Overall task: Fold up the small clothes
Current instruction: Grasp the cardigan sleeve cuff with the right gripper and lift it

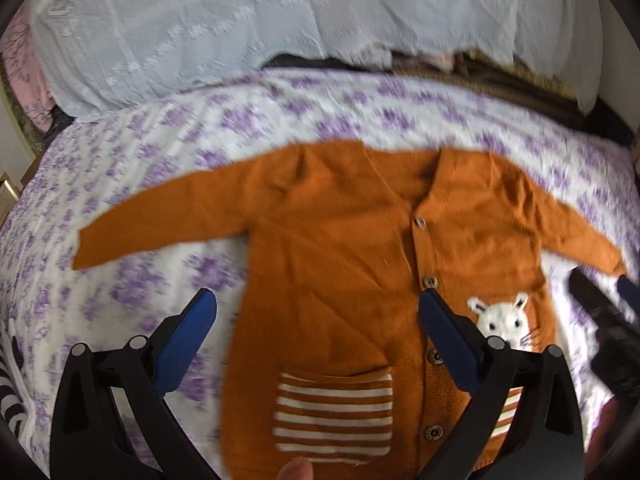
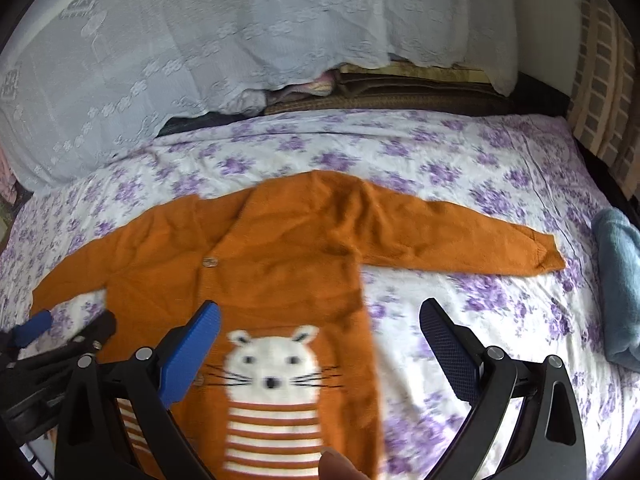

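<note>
A small orange knitted cardigan (image 1: 332, 248) lies flat on the bed, front up, both sleeves spread out. It has buttons down the middle, a striped pocket (image 1: 334, 416) and a white cat figure (image 2: 274, 364). My left gripper (image 1: 316, 312) hovers open above the cardigan's lower left half, nothing between its blue pads. My right gripper (image 2: 320, 320) is open over the cardigan's right side edge, empty too. The right gripper's tips (image 1: 600, 296) show at the right edge of the left wrist view. A fingertip (image 1: 296, 470) shows at the bottom of each view.
The bed has a white sheet with purple flowers (image 2: 460, 160). A white lace cover (image 2: 240, 40) drapes over stacked bedding at the back. A folded blue towel (image 2: 618, 280) lies at the bed's right edge. A striped black-and-white cloth (image 1: 8, 396) is at the left.
</note>
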`<action>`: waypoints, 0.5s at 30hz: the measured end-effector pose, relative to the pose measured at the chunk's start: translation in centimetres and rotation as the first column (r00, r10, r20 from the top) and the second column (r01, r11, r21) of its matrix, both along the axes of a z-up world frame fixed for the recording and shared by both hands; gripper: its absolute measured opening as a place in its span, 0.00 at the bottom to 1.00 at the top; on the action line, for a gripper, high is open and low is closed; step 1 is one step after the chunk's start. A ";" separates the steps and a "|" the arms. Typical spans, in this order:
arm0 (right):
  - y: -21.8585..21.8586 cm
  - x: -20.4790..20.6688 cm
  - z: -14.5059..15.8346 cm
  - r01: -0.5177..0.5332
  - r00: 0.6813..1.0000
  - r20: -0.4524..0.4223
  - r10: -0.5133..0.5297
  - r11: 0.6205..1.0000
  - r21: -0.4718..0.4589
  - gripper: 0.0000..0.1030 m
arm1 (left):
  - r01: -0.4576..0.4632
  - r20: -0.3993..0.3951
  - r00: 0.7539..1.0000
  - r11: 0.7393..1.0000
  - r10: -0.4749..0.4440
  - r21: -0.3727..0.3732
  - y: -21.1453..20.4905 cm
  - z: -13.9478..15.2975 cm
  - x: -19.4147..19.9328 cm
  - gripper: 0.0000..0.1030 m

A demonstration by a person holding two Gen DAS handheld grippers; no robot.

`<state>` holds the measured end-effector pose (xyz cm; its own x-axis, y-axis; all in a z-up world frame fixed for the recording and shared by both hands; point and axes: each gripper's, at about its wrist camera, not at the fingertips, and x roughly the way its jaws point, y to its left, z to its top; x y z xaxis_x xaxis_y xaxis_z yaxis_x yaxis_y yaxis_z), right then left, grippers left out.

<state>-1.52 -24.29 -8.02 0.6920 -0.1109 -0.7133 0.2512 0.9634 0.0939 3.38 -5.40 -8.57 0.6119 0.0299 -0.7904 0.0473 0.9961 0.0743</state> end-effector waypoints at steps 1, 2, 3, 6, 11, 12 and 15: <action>-1.3 -0.6 -0.7 0.007 1.000 0.019 -0.007 1.000 0.027 0.97 | 0.010 -0.010 1.000 1.000 -0.010 0.007 -0.7 -0.8 0.0 0.96; -2.4 -1.0 -1.2 0.011 0.999 0.032 -0.012 0.998 0.054 0.97 | 0.020 -0.017 1.000 1.000 -0.020 0.014 -1.2 -1.6 0.1 0.96; -3.8 -1.4 -1.9 0.015 0.999 0.046 -0.019 0.995 0.097 0.97 | 0.034 -0.023 0.999 0.999 -0.033 0.020 -1.8 -2.4 0.2 0.96; -9.1 -2.8 -5.1 0.058 0.994 0.067 -0.081 0.953 0.298 0.97 | 0.080 -0.044 0.996 0.995 -0.077 0.057 -3.7 -4.9 0.1 0.96; -18.7 -6.1 -11.0 0.208 0.924 0.084 -0.372 0.677 0.706 0.97 | 0.107 -0.045 0.994 0.990 -0.103 0.093 -4.9 -7.4 0.0 0.96; -19.4 -6.6 -10.9 0.205 0.907 0.102 -0.409 0.641 0.739 0.97 | 0.105 -0.046 0.994 0.992 -0.102 0.076 -4.7 -7.5 0.1 0.96; -19.6 -6.5 -11.3 0.215 0.899 0.104 -0.425 0.635 0.742 0.97 | 0.091 -0.076 0.993 0.995 -0.094 -0.034 -3.3 -8.1 0.5 0.96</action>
<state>-7.99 -43.90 -19.36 0.8702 0.0955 -0.4833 0.3970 0.4450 0.8027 3.91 -8.69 -16.63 0.5479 -0.0484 -0.8351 0.1438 0.9889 0.0370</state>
